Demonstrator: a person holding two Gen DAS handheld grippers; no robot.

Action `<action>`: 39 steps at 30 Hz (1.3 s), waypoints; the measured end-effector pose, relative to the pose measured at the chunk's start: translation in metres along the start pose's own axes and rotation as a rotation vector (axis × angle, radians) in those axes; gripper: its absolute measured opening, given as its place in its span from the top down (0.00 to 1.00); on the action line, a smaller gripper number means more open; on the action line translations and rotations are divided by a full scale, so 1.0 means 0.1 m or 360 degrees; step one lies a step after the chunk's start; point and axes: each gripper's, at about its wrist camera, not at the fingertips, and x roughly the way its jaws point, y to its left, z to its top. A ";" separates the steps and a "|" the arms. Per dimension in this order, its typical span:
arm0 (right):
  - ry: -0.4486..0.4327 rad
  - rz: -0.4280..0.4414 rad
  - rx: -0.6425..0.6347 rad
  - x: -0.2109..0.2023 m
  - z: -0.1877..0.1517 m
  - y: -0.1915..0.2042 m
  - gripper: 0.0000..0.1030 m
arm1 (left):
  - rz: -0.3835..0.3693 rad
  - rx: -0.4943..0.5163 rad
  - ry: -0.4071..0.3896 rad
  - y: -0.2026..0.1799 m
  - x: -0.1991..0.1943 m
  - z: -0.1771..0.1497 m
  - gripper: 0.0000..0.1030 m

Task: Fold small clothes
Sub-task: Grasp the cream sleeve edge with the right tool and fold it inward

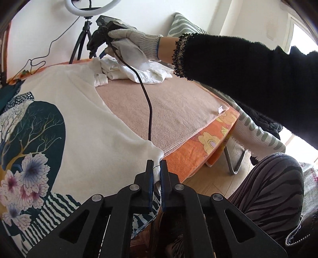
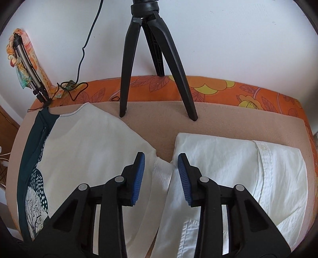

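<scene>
A white top (image 1: 85, 119) with a dark tree-and-flower print lies spread on the beige blanket (image 1: 169, 111). My left gripper (image 1: 156, 162) is shut on a white corner of it at the blanket's near edge. At the far end a gloved hand (image 1: 129, 39) holds my right gripper (image 1: 96, 56) over the top's ribbed cuff (image 1: 101, 79). In the right wrist view the right gripper (image 2: 161, 156) points down, its blue pads (image 2: 139, 174) standing apart on either side of that cuff (image 2: 162, 172) without pressing it. A folded white shirt (image 2: 248, 168) lies just to the right.
A black tripod (image 2: 155, 49) with a ring light (image 1: 87, 8) stands on the blanket's far edge, its cable (image 1: 148, 107) trailing across the blanket. An orange floral cloth (image 1: 198, 150) lies under the blanket. A striped cushion (image 1: 182, 25), a metal chair leg (image 1: 232, 162) and the person's knee (image 1: 274, 188) are on the right.
</scene>
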 end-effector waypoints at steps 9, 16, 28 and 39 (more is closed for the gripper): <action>-0.0016 -0.0135 -0.0042 0.01 0.10 0.09 0.93 | -0.0036 -0.0090 -0.0043 0.11 -0.08 -0.04 0.96; -0.0007 -0.0185 0.0016 -0.12 0.25 0.21 0.94 | -0.0050 -0.0222 -0.0100 0.24 -0.20 -0.12 0.96; 0.0019 -0.0328 -0.0054 -0.27 0.54 0.96 0.95 | 0.0051 -0.0456 -0.0284 0.66 -0.68 -0.30 0.96; 0.0031 -0.0382 -0.0278 0.06 0.78 2.26 0.95 | 0.0151 -0.0678 -0.0355 1.11 -1.00 -0.65 0.97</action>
